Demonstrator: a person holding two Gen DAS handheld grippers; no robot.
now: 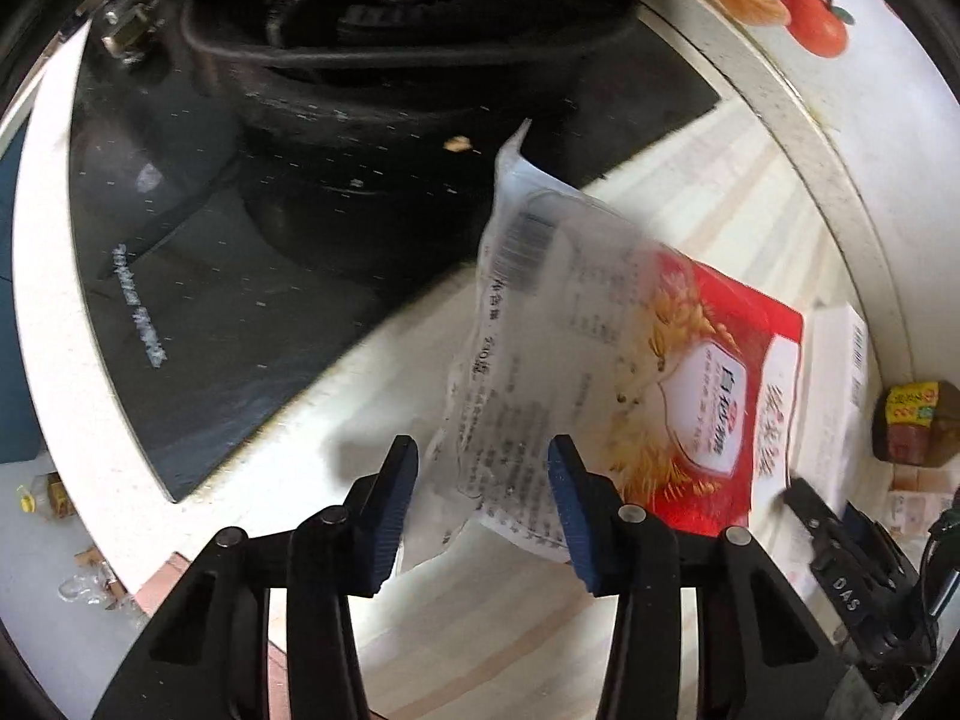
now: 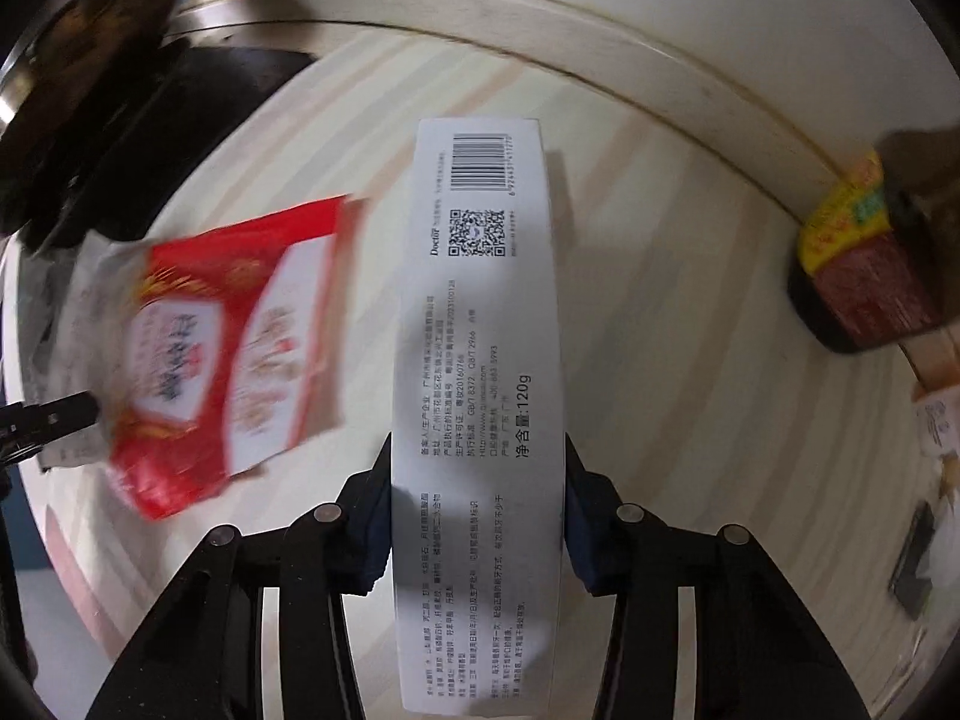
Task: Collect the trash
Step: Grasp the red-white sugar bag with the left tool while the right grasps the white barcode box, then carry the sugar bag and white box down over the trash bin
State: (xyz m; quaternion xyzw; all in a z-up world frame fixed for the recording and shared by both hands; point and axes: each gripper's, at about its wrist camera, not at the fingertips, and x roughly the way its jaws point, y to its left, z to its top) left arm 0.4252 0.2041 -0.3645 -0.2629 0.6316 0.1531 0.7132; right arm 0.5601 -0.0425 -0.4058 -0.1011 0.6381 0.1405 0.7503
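The right gripper (image 2: 477, 516) has its fingers closed on a long white box (image 2: 480, 360), lifted over the pale striped surface (image 2: 660, 300). The left gripper (image 1: 483, 504) hangs wide open, holding nothing, with the red-and-clear food bag (image 1: 600, 372) just ahead between its fingers.

Pale striped countertop (image 2: 660, 276), black stove (image 1: 210, 300), dark labelled jar (image 2: 870, 276) by wall

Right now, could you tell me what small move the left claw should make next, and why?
Probably close the left claw on the red-and-white food packet: its pads are apart with the packet's lower edge between them, seemingly ungripped. The right claw already clamps the long white box.
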